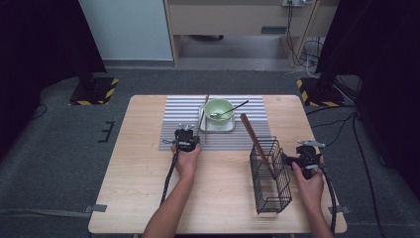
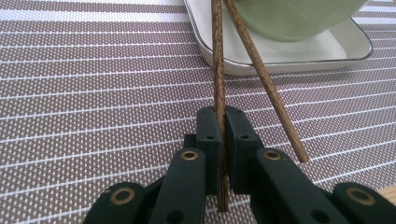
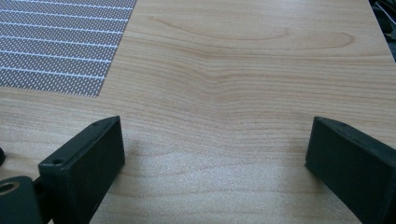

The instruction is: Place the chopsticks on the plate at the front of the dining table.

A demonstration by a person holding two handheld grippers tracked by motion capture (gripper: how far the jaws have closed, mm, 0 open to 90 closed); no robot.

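Pick-up step: left claw point(image 2: 223, 126) clamped on one dark wooden chopstick point(image 2: 217, 70) lying on the striped woven placemat point(image 2: 93, 93) beside the white square tray point(image 2: 289, 58), right claw point(image 3: 212, 158) wide over the bare wooden surface point(image 3: 243, 70); next, likely lift toward the black wire basket point(image 1: 270, 173).

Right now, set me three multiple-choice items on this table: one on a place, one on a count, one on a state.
1. Where does the green bowl sit?
A. on the white tray
B. in the wire basket
C. on bare wood

2. How many chopsticks lie by the tray, left tongs view?
A. one
B. two
C. four

3. How are the right tongs?
A. shut on a spoon
B. shut on a chopstick
C. open

A: the tray rim rings the bowl.
B: one chopstick is in the left tongs; the other chopstick lies beside it.
C: bare table shows between the spread jaws.
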